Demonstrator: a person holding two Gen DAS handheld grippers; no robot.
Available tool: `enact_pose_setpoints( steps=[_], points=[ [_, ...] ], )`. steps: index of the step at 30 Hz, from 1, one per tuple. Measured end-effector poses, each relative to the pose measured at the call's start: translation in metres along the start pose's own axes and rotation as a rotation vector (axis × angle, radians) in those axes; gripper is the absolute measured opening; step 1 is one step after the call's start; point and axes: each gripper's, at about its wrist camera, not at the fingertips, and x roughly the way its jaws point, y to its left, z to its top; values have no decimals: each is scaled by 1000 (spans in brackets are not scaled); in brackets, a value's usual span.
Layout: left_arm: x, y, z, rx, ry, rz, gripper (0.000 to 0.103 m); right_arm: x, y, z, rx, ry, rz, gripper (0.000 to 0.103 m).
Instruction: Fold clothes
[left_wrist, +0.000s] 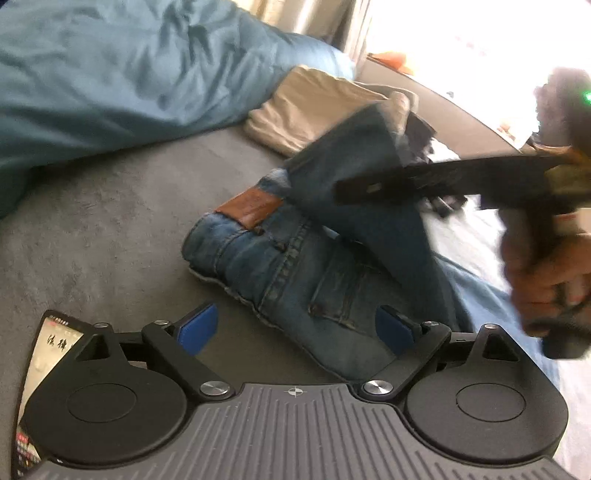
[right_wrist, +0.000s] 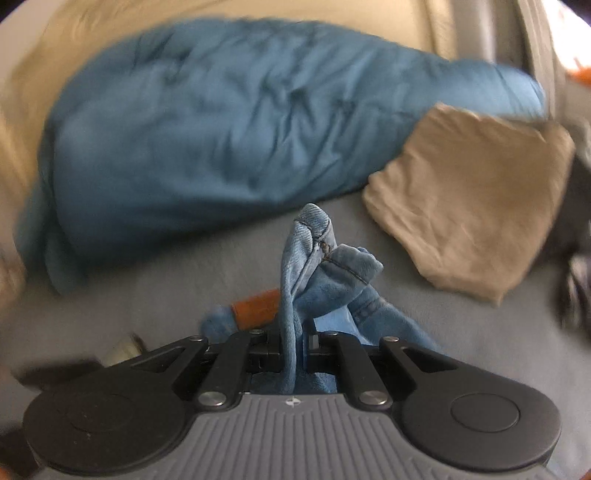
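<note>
**Jeans mid-fold on the grey bed**

Grey bedding (left_wrist: 110, 221) is serving as the work surface, with a rumpled teal duvet (left_wrist: 110, 74) lying along its far side. Going left to right in the left wrist view, a printed card (left_wrist: 48, 354) is showing at the lower left edge, then the left gripper (left_wrist: 295, 332) is hovering with its blue pads spread wide and nothing between them, just above the waistband end of the jeans (left_wrist: 295, 280). The brown leather patch (left_wrist: 251, 206) is facing up, so the seat side is showing. Behind the jeans a folded beige garment (left_wrist: 314, 107) is resting against the duvet. Further right, the right gripper (right_wrist: 293, 354) is pinched tight on a bunched hem of the jeans, lifting that leg end up over the waistband part; a hand (left_wrist: 550, 280) is gripping its handle.

Judging progress: the beige garment is already lying folded, and the jeans look partly doubled, with the lifted end yet to be laid down and flattened. A dark item at the far right is too blurred to identify.
</note>
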Motion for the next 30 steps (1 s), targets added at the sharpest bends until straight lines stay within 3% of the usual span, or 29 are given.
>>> enact_pose_setpoints(
  steps=[8,10,11,13,19,21,25,30],
  points=[
    [10,5,-11,93,89,13,89,43,70,-29,-474,78,-120,9],
    [10,11,-13,84,103,16,89,49,77,-36,-500,93,-138,14],
    [10,9,-14,89,105,1,89,48,78,-36,-499,92,-142,16],
    [9,7,-15,99,109,-29,90,43,78,-32,-482,82,-134,38],
    [6,0,-19,130,122,-119,91,-2,59,-9,-380,5,-40,65],
    [4,-2,-20,140,127,-148,96,-20,43,0,-319,-25,-23,65],
    [3,-9,-23,168,134,-202,96,-58,2,6,-198,-77,-106,65],
    [5,-24,-28,211,133,-162,96,-126,-50,-5,-49,-153,-127,65]
  ],
)
